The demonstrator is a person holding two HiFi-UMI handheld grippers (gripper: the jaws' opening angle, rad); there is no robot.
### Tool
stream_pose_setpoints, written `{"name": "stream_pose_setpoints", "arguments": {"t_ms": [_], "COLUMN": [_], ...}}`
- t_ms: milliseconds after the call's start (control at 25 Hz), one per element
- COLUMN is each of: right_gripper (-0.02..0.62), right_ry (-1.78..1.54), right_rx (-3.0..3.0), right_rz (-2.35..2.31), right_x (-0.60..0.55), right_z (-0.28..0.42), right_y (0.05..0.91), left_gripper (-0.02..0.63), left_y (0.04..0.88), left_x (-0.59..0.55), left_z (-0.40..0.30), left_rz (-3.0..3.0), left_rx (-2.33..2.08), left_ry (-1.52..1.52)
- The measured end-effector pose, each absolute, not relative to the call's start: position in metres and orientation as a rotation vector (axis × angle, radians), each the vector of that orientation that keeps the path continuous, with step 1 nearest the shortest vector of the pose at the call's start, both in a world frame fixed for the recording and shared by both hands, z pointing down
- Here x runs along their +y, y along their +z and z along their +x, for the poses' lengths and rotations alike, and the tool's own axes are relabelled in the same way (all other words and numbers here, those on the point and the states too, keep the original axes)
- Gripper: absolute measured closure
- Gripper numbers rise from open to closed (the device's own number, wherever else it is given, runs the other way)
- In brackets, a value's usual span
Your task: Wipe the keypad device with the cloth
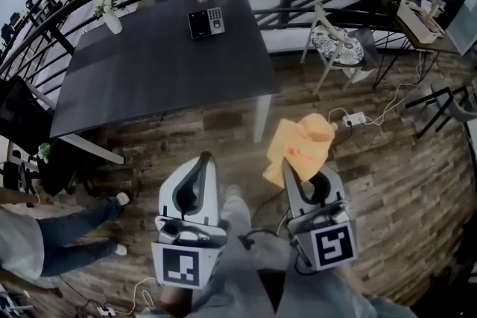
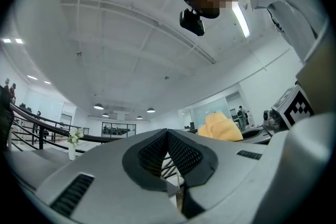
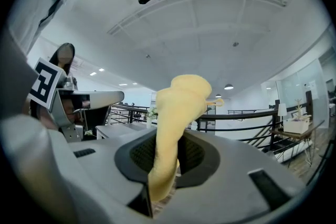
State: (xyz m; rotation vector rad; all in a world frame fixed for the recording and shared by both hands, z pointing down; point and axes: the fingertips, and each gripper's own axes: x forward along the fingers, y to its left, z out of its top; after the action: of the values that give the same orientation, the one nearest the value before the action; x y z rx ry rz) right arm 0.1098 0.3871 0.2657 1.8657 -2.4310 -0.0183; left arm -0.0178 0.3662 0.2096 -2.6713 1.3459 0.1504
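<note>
Cloth (image 1: 302,145) held ready, keypad device (image 1: 205,22) well apart
Right gripper (image 1: 288,166) pinches the cloth for wiping; left gripper (image 1: 208,159), jaws together, holds nothing.

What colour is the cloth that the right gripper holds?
The cloth is plain pale orange-yellow; the head view shows it best.

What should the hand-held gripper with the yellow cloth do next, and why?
Probably carry the cloth forward to the table. The right hand-held gripper is shut on the cloth, but the keypad device lies on the table's far part, well apart from it, so wiping cannot start from here.
</note>
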Motion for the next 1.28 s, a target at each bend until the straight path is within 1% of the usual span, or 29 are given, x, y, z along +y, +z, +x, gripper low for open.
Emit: {"name": "stream_pose_setpoints", "arguments": {"t_ms": [880,1280], "right_gripper": [0.525,0.525], "right_ry": [-0.004,-0.011], "right_rx": [-2.362,-2.346], "right_rz": [1.917,1.922], "right_x": [0.210,0.155], "right_z": [0.091,0.076], "right_y": [0.265,0.273], "left_gripper": [0.594,0.594], "left_y": [0.211,0.221], "left_x": [0.184,0.129], "left_z": [-0.033,-0.049], "left_rz": [-2.731,-2.745], "left_rx": [1.290,1.276], "left_ry": [0.192,0.193]}}
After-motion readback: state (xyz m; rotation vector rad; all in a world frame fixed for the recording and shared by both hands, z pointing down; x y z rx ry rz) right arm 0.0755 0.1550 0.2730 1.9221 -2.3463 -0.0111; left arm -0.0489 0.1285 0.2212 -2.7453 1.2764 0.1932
